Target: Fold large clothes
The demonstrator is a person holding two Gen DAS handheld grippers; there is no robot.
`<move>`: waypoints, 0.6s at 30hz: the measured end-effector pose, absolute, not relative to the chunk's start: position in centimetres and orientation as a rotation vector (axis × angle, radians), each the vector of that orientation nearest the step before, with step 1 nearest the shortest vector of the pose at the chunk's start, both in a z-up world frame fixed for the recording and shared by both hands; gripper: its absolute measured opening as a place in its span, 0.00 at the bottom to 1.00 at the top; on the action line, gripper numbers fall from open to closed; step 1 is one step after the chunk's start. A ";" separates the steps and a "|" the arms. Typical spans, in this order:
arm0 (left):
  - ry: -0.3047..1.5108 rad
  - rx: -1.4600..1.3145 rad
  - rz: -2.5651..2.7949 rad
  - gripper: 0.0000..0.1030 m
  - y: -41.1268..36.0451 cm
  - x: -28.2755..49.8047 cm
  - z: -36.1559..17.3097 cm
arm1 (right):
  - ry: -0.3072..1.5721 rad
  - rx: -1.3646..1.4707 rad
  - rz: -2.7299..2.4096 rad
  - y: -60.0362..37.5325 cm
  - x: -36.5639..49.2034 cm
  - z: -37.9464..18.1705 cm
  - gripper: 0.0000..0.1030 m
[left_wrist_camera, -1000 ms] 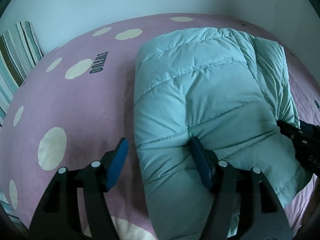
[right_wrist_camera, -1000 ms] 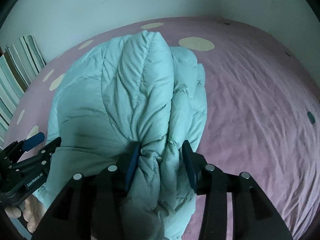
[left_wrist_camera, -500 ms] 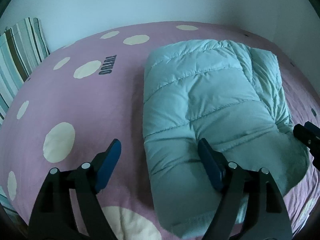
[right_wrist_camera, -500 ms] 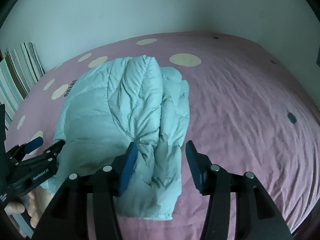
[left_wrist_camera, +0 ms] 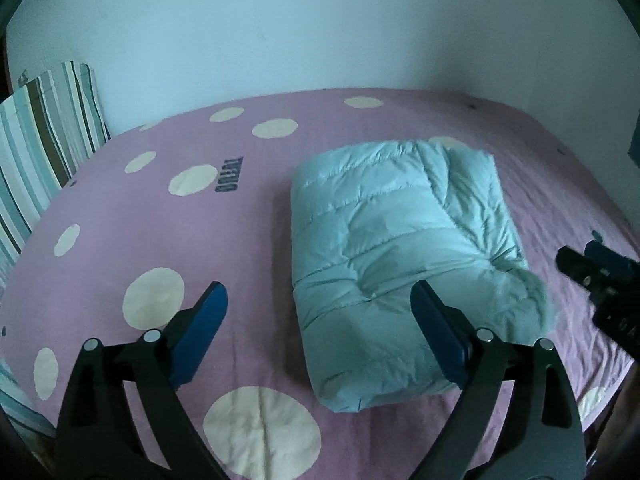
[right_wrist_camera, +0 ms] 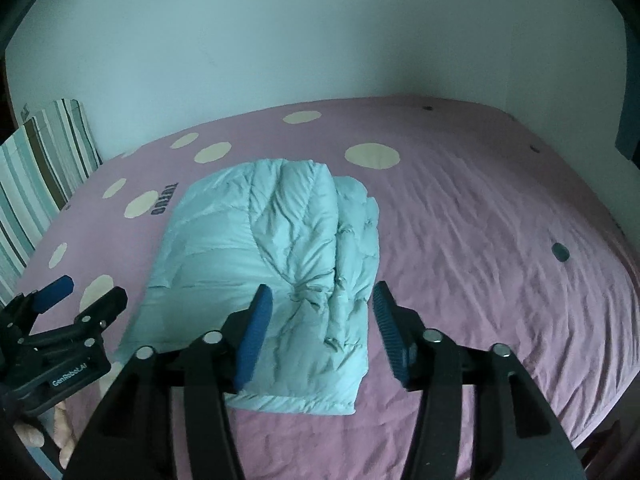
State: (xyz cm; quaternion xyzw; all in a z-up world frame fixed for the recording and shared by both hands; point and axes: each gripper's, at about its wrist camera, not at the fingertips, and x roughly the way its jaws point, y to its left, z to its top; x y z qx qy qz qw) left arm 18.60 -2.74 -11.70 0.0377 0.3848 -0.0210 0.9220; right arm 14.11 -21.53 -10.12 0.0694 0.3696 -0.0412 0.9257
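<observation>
Pink bedsheet (left_wrist_camera: 120,220) dotted with cream circles covers a wide bed that fills most of the room, set against a pale wall (left_wrist_camera: 320,32), with a striped pillow (left_wrist_camera: 44,140) propped at the far left corner. Near the middle of the bed, on the sheet, lies a pale mint quilted down jacket (left_wrist_camera: 384,248), folded into a puffy rectangular bundle; its smoother panel faces the left side, and a more crumpled layer, edged with a fuzzy trim (left_wrist_camera: 536,300) at the near right corner, lies along the right side. Both handheld tools hover above the near end of the bundle, apart from it. The left gripper (left_wrist_camera: 320,308) has its blue-padded jaws spread very wide and still opening, with nothing held; the jacket's near left edge shows between them, below and untouched. The right gripper (right_wrist_camera: 322,316) has its jaws about half spread and opening too, gripping nothing, with the jacket's crumpled near end seen in the gap beneath. At the lower left of the right wrist view, a person's fingers (right_wrist_camera: 64,428) show faintly under the left tool.
</observation>
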 end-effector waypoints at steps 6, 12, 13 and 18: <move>0.748 0.052 -0.035 0.91 -2.0 17.1 -9.7 | 0.725 0.129 -0.069 -20.6 12.8 -8.5 0.59; 0.723 0.041 -0.041 0.92 -1.9 16.0 -8.6 | 0.691 0.107 -0.053 -19.5 11.5 -7.1 0.64; 0.721 0.040 -0.044 0.92 -1.8 15.9 -8.5 | 0.688 0.104 -0.052 -19.3 11.3 -6.9 0.64; 0.718 0.025 -0.050 0.92 -1.5 15.3 -8.2 | 0.683 0.096 -0.048 -18.7 11.0 -6.7 0.65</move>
